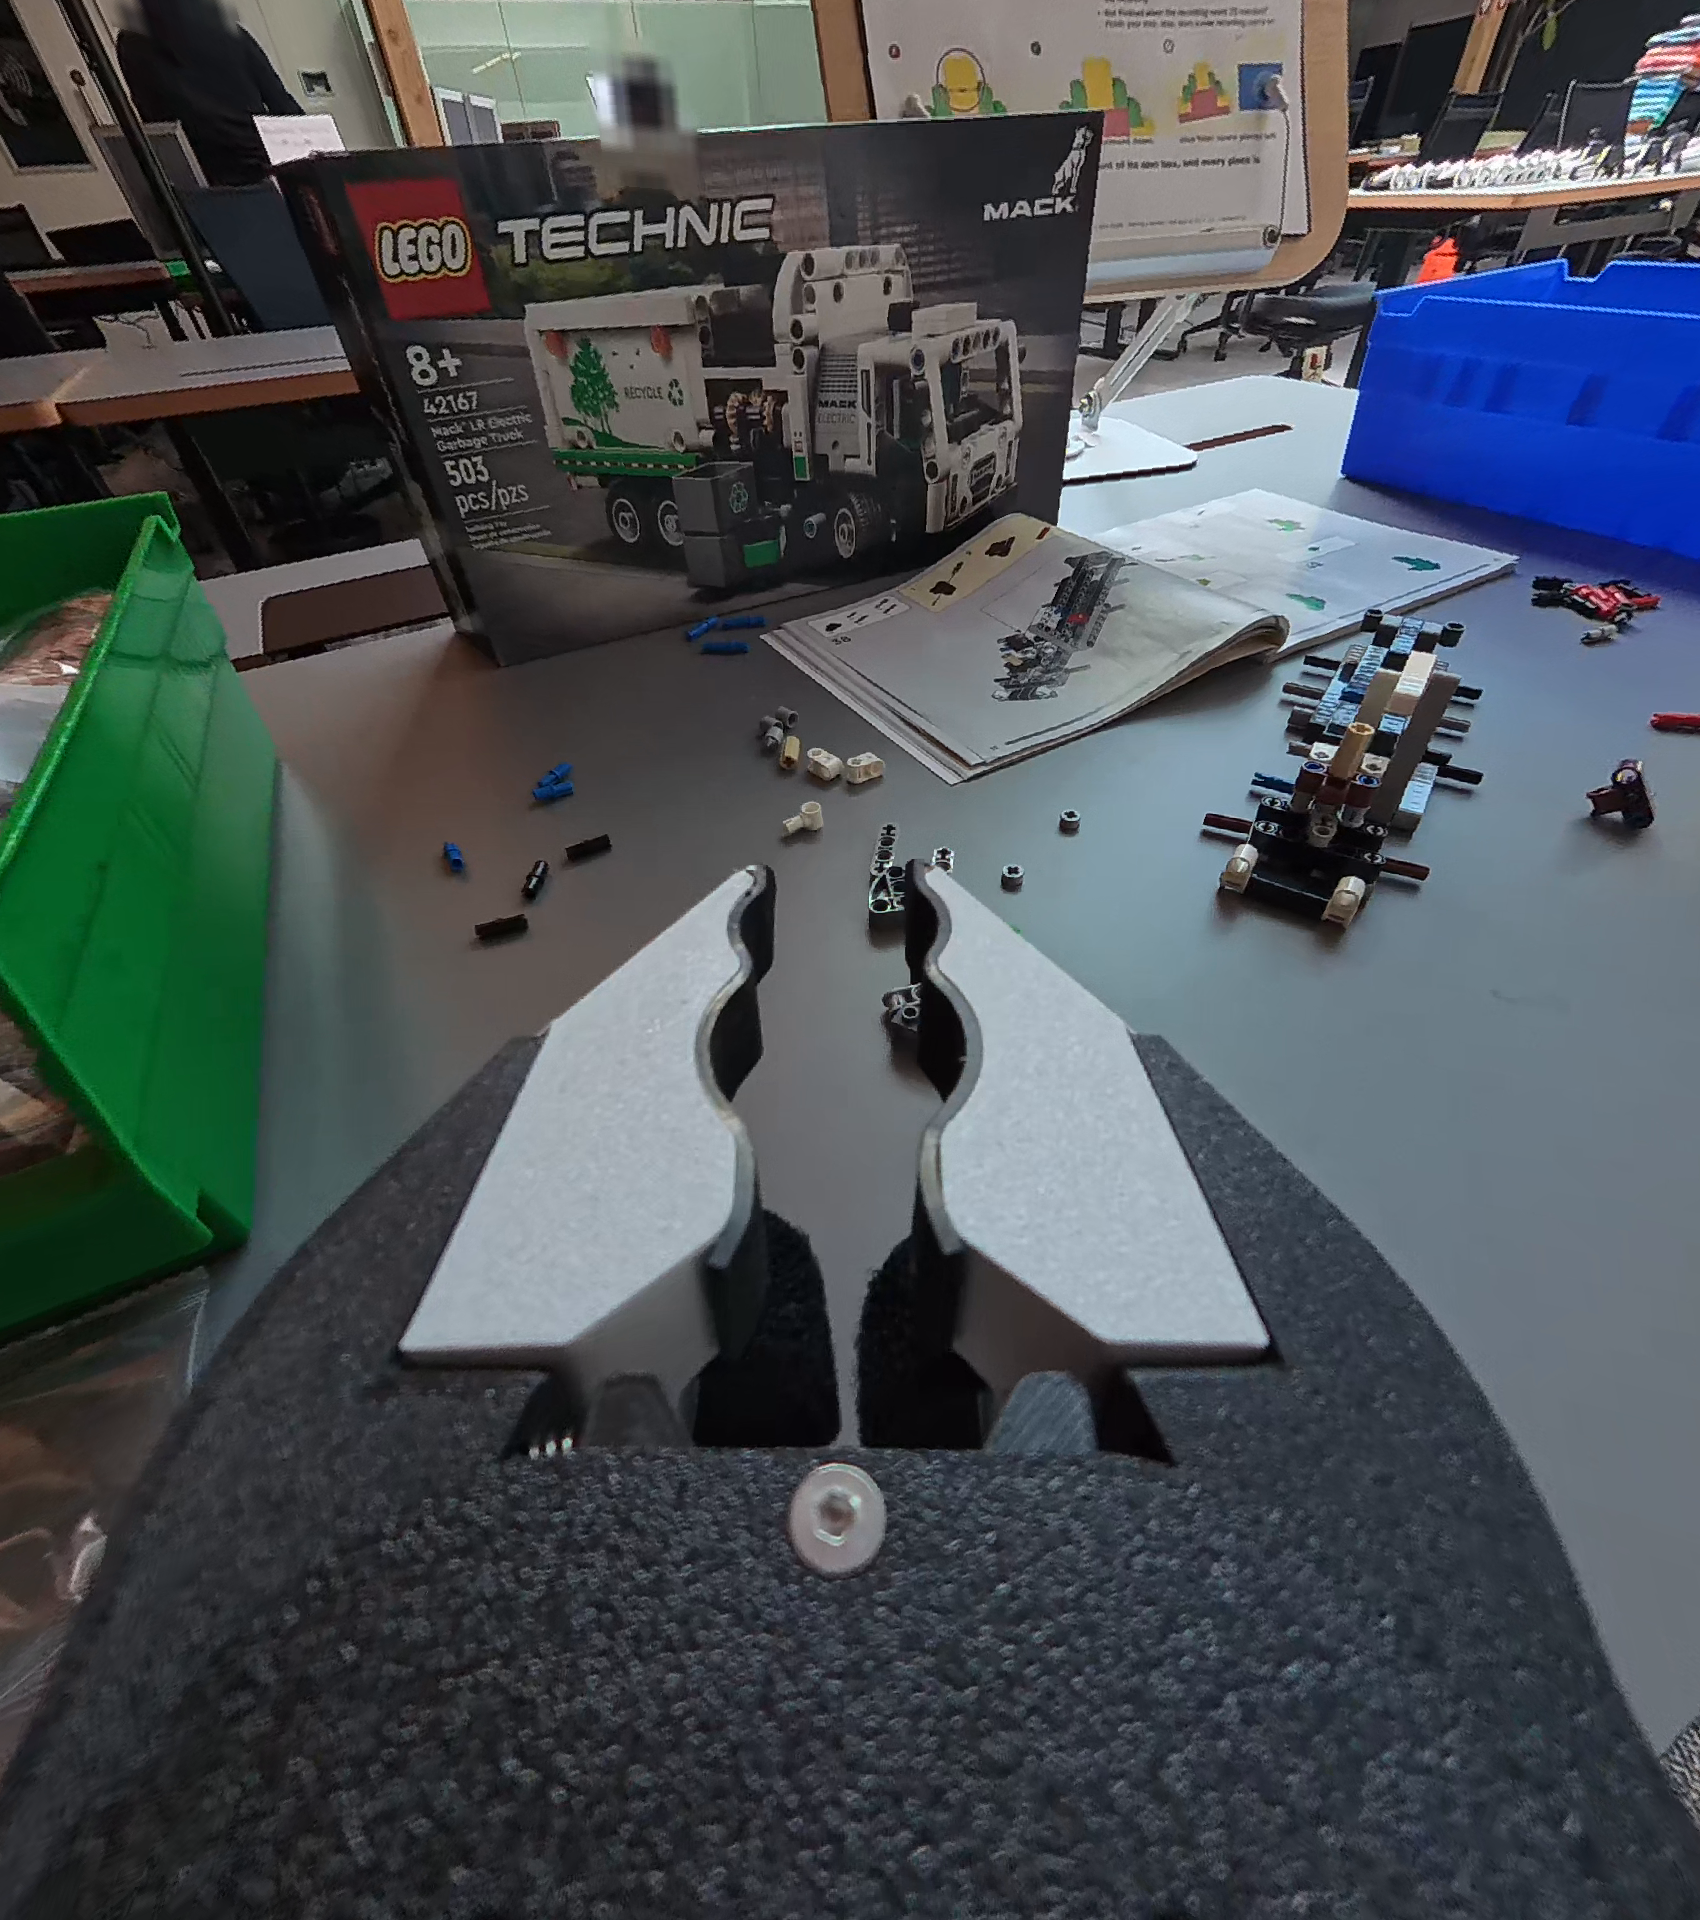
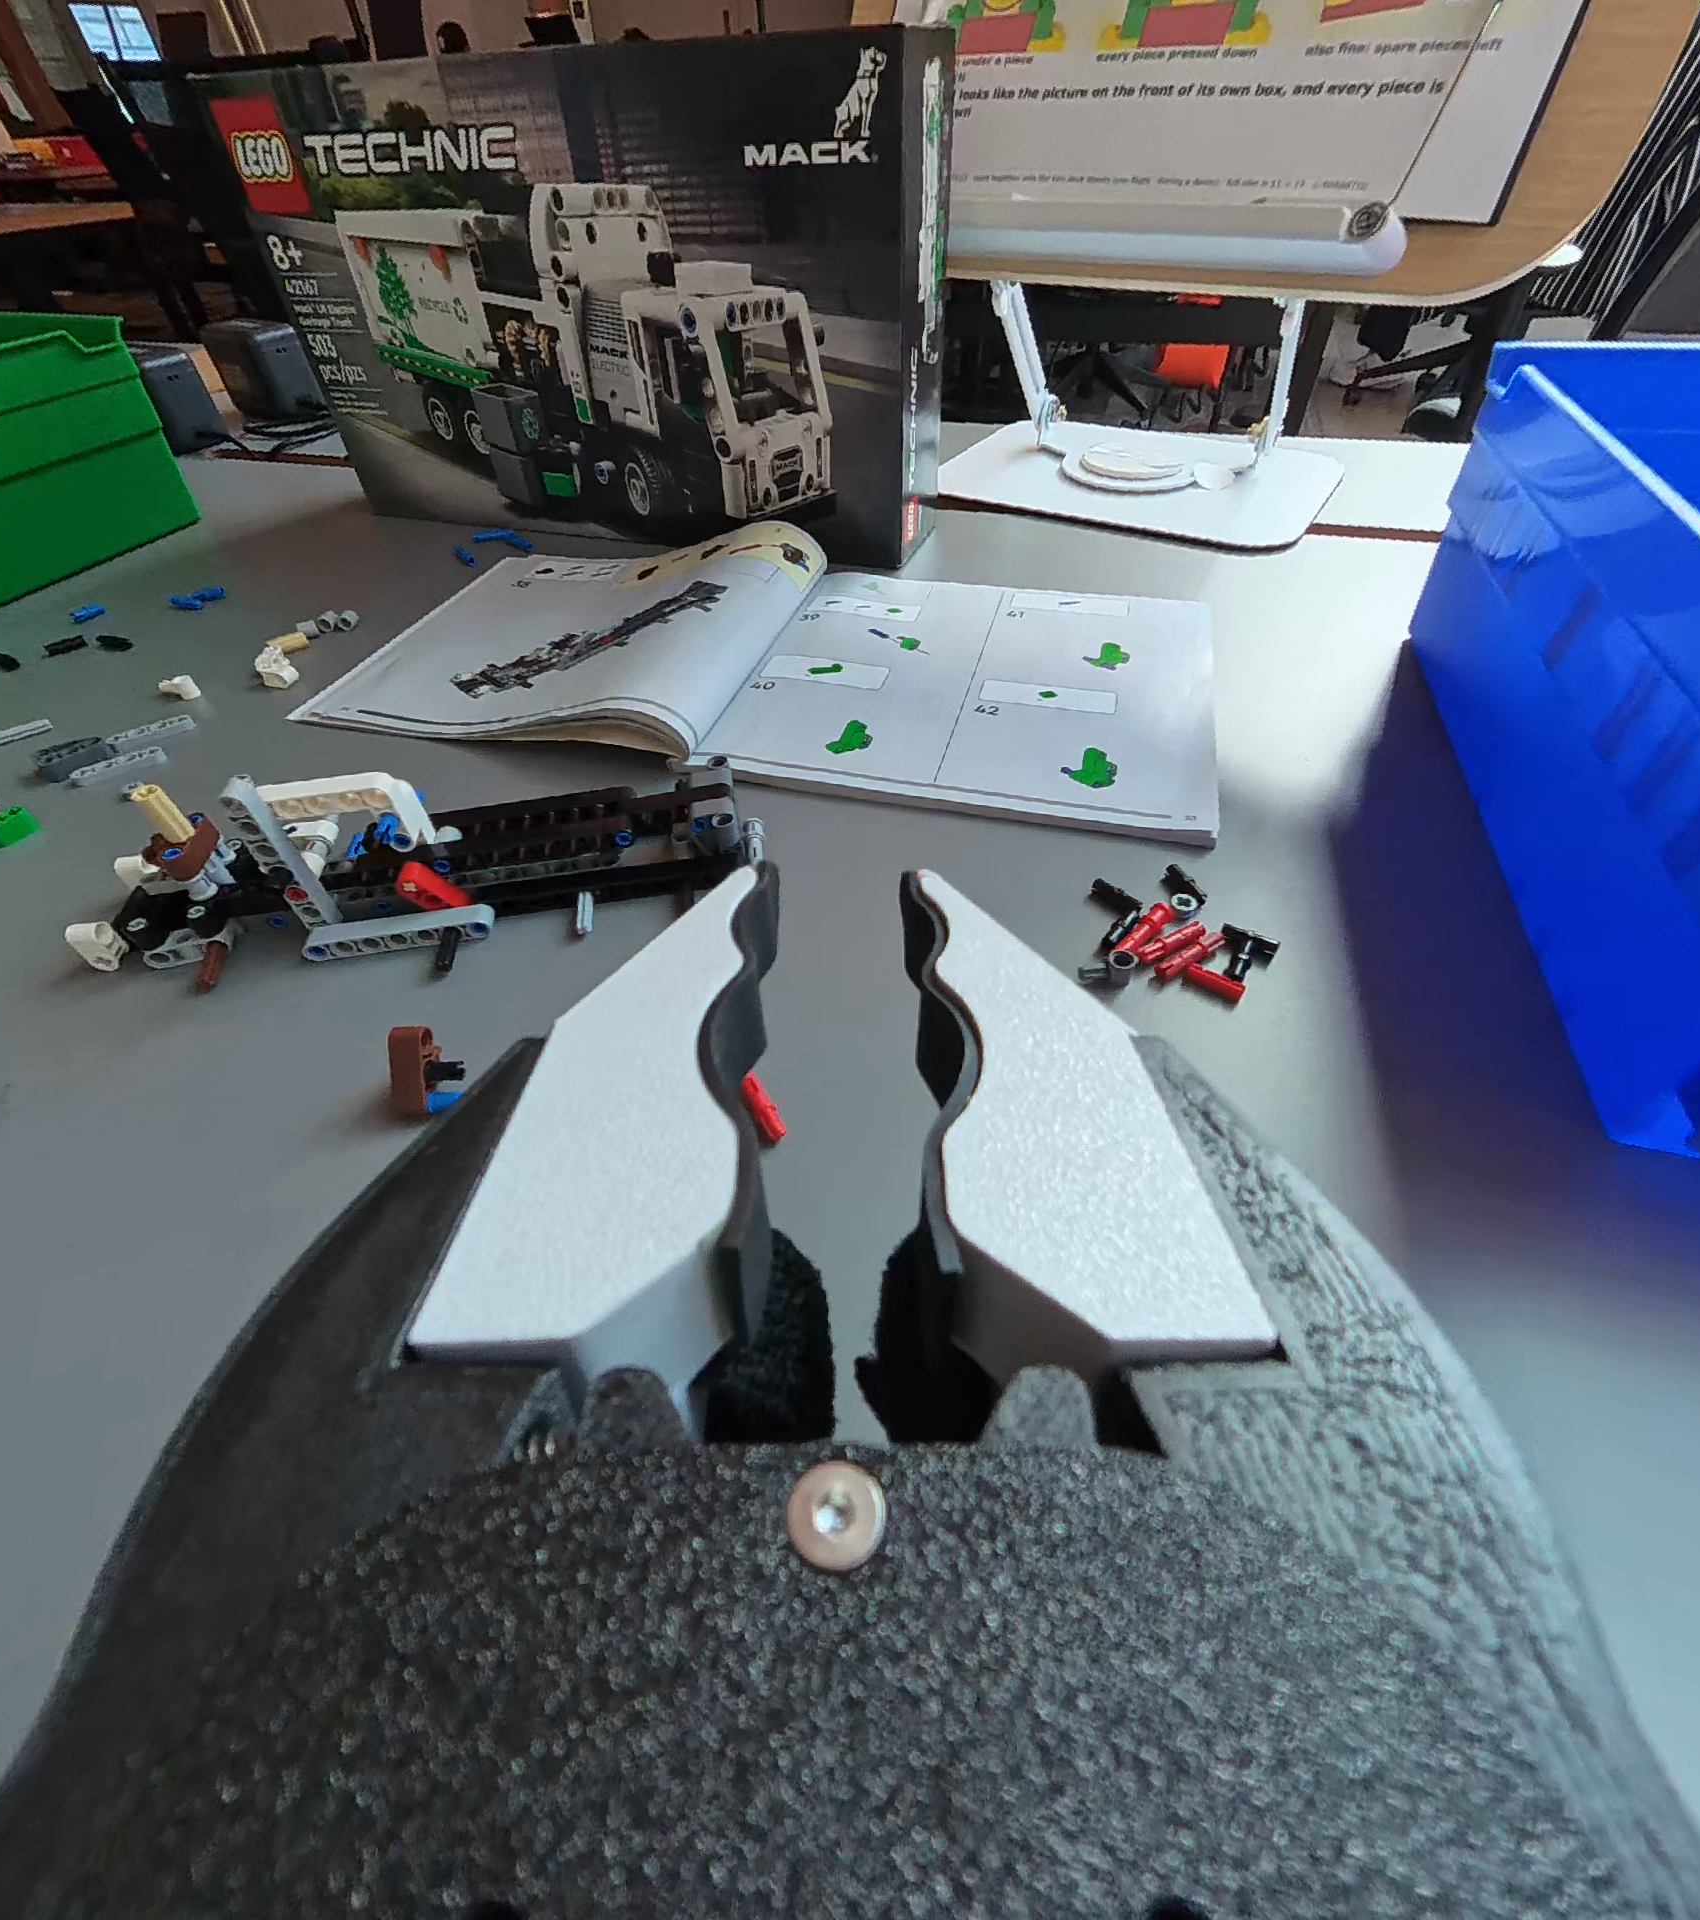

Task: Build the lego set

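The half-built truck chassis (image 1: 1350,774) lies on the grey table, right of my left gripper (image 1: 841,888). It also shows in the right wrist view (image 2: 389,878), left of my right gripper (image 2: 835,894). Both grippers are open and empty, held low over the table. A black beam (image 1: 885,875) lies just beyond the left fingertips and a small grey piece (image 1: 906,1013) lies between the jaws. A red pin (image 2: 766,1110) lies on the table between the right jaws. The open instruction booklet (image 2: 825,686) lies ahead, in front of the set's box (image 2: 617,281).
A green bin (image 1: 98,883) with bagged parts stands at the left, a blue bin (image 2: 1646,748) at the right. Loose blue, black and tan pins (image 1: 555,781) are scattered ahead. Red and black pins (image 2: 1178,940) and a brown piece (image 2: 415,1070) lie near the right gripper. The grippers' ends are close to 40 centimeters from one another. The red pin (image 2: 766,1110) sits 7 centimeters or so from the ends of my right fingers.
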Demonstrator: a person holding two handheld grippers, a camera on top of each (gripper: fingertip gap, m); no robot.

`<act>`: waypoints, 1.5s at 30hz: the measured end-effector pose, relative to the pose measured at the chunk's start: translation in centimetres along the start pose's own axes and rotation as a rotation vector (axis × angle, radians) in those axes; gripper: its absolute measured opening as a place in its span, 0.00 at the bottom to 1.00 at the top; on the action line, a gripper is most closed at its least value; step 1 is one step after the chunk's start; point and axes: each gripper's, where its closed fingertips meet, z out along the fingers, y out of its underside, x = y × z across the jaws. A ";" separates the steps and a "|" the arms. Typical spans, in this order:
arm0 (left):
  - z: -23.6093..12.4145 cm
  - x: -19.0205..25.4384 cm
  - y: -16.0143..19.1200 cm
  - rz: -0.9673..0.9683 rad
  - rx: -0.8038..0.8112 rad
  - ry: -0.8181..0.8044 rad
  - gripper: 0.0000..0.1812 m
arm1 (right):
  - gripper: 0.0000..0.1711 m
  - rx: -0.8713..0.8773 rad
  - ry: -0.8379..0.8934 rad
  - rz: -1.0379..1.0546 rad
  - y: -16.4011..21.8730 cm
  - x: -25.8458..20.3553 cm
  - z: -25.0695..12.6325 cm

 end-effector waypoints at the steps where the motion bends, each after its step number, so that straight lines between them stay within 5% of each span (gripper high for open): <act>1: -0.1 0.0 -0.1 -0.003 0.010 0.001 0.13 | 0.14 -0.014 -0.012 0.007 0.2 -0.1 0.2; 8: -0.4 0.4 -0.5 0.012 0.037 0.022 0.12 | 0.17 0.060 -0.107 0.031 -0.6 -1.5 -1.0; 20: -0.6 -0.2 -0.5 -0.075 0.045 0.037 0.14 | 0.21 -0.068 -0.259 0.176 0.9 -2.7 -0.1; 32: 0.6 -1.9 0.9 -0.263 -0.052 0.050 0.16 | 0.21 -0.075 -0.259 0.137 0.9 -3.0 0.2; 45: -0.2 -1.4 -0.1 -0.201 0.017 0.046 0.16 | 0.20 0.040 -0.149 0.131 -0.5 -1.1 -0.5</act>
